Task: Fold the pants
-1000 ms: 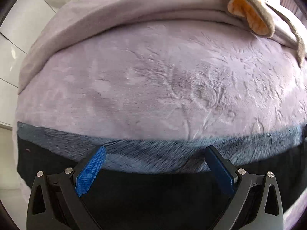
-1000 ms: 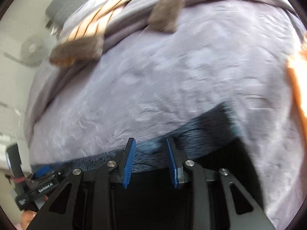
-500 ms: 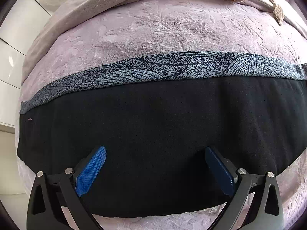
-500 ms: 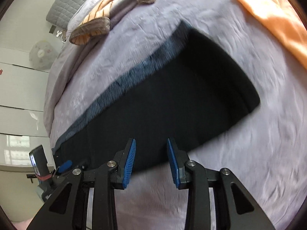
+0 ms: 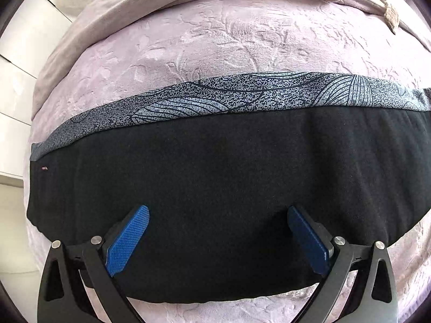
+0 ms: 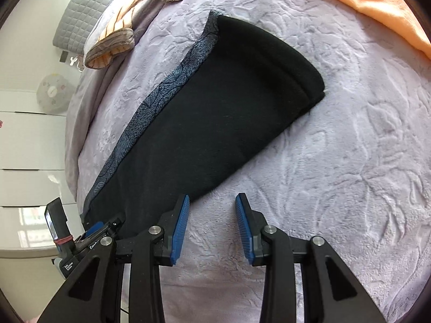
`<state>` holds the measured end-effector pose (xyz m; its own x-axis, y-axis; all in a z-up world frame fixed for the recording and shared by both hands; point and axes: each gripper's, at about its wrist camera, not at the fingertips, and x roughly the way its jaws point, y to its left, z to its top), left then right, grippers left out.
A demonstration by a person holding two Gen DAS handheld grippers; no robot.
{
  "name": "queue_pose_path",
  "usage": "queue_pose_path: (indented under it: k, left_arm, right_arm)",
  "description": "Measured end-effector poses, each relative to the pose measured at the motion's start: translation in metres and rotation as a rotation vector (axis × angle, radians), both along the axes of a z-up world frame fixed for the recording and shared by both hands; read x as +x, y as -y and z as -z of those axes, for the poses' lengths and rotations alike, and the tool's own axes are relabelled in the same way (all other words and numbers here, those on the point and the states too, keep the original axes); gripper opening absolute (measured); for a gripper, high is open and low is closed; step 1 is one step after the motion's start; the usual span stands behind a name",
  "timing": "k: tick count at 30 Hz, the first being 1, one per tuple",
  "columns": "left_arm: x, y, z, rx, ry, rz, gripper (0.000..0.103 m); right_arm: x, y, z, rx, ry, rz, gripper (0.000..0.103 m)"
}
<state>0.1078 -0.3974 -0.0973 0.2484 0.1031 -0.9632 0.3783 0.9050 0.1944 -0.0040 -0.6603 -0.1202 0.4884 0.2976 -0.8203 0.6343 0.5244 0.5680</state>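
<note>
Folded black fleece pants with grey patterned edge run lengthwise up-right from left gripper, fingers wide, empty above them; right gripper fingers partly open, just been opening, empty, beside near edge on the bed.

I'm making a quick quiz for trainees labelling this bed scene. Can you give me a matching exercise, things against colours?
Things:
1. pants
2. bedspread
3. cloth at the far right corner of the right wrist view
4. pads of the left gripper

Colours:
A. orange
B. blue
C. black with a grey patterned strip
D. pale lilac

Pairs: 1-C, 2-D, 3-A, 4-B
</note>
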Motion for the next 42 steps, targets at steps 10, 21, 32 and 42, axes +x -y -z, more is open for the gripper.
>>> queue_pose_path:
  k: [10, 21, 32, 42]
  left_arm:
    - [-0.007, 0.011, 0.002, 0.005, -0.011, 0.004, 0.103]
    - [-0.018, 0.045, -0.021, -0.055, -0.017, 0.099, 0.103]
    - [-0.017, 0.083, -0.026, -0.127, -0.045, 0.151, 0.096]
    - [-0.039, 0.127, -0.004, -0.219, -0.042, 0.295, 0.068]
  right_arm:
    - [-0.014, 0.019, 0.01, 0.084, 0.085, 0.136, 0.049]
    - [-0.001, 0.038, -0.001, 0.087, 0.236, 0.187, 0.053]
    - [-0.018, 0.061, 0.048, 0.268, 0.355, 0.34, 0.053]
    - [0.011, 0.059, 0.017, 0.354, 0.538, 0.297, 0.014]
